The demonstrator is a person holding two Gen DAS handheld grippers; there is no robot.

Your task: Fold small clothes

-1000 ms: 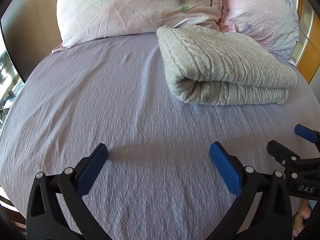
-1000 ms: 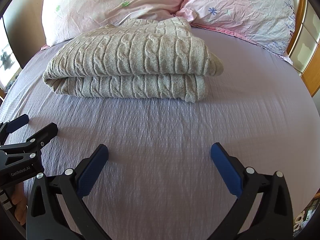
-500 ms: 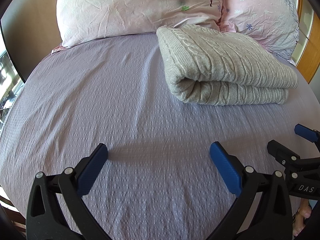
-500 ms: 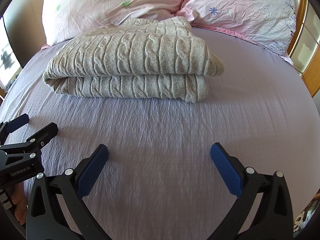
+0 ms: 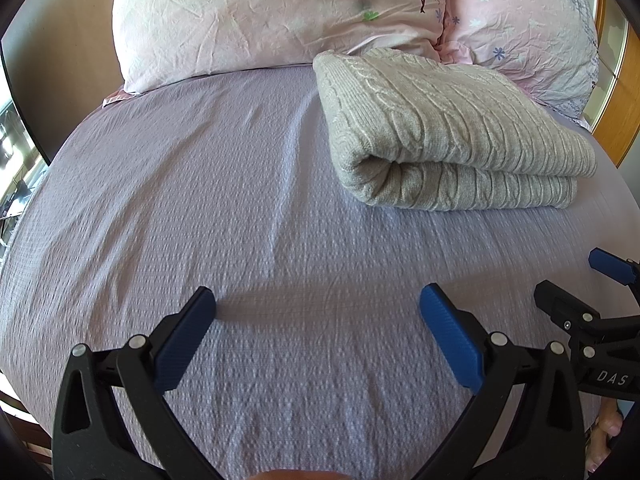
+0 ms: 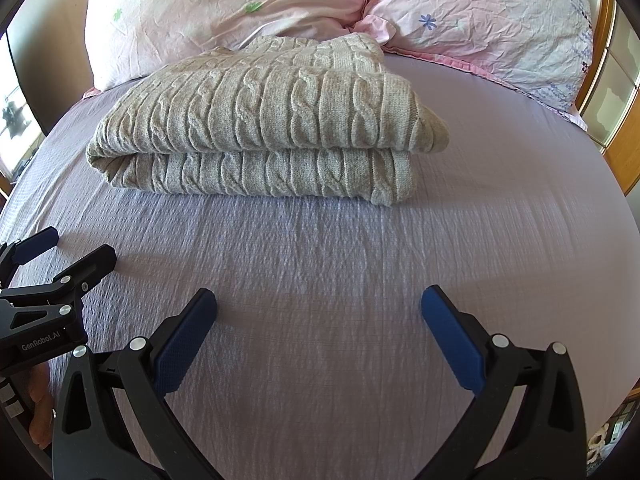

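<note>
the grey cable-knit sweater [image 6: 264, 128] lies folded in a thick two-layer bundle on the lilac bed sheet [image 6: 328, 280], its far edge touching the two pink floral pillows [image 6: 224, 8] at the head of the bed. in the right wrist view the right gripper [image 6: 319, 320] hangs over bare sheet with its blue-padded fingers [image 6: 182, 350] spread wide and nothing between them — the sweater sits well ahead of the fingertips, roughly centred but reaching a little further to the left, its stacked front edge facing the camera. in the left wrist view the left gripper [image 5: 318, 322] is likewise wide apart and holds nothing; here the sweater [image 5: 448, 132] lies ahead and off to the right, its rounded fold facing the near left, well apart from the fingers [image 5: 448, 338]. a strip of wrinkled sheet [image 5: 200, 200] separates both grippers from the garment. each gripper shows at the edge of the other's view — the right gripper [image 5: 580, 288] at the lower right, the left gripper [image 6: 68, 250] at the lower left — both low over the sheet, side by side, neither touching the sweater.
</note>
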